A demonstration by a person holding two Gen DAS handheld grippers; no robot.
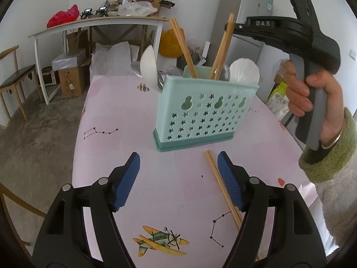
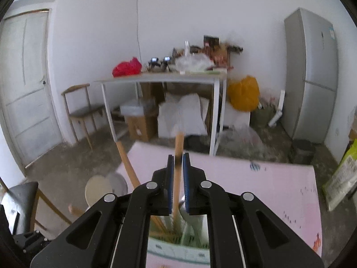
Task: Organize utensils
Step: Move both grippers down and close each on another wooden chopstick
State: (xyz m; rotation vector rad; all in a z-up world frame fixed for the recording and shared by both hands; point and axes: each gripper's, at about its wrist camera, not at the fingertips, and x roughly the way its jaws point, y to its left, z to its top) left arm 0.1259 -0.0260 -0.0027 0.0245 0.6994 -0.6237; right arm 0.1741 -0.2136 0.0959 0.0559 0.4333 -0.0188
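A mint-green utensil holder (image 1: 200, 116) with star cut-outs stands on the pink table (image 1: 125, 185). It holds two white spoons (image 1: 149, 64), a metal spoon (image 1: 136, 68) and wooden chopsticks (image 1: 183, 44). Another pair of chopsticks (image 1: 219, 183) lies flat on the table by my left gripper's right finger. My left gripper (image 1: 178, 156) is open and empty just in front of the holder. My right gripper (image 2: 178, 156) hovers over the holder (image 2: 178, 250). Its jaws stand slightly apart around the top of an upright chopstick (image 2: 178, 143) and do not squeeze it.
A hand (image 1: 312, 93) in a green sleeve holds the right gripper's handle at the right. Beyond the table stand a cluttered white side table (image 1: 100, 22), a grey fridge (image 1: 245, 11), a wooden chair (image 1: 15, 78) and cardboard boxes (image 1: 71, 80).
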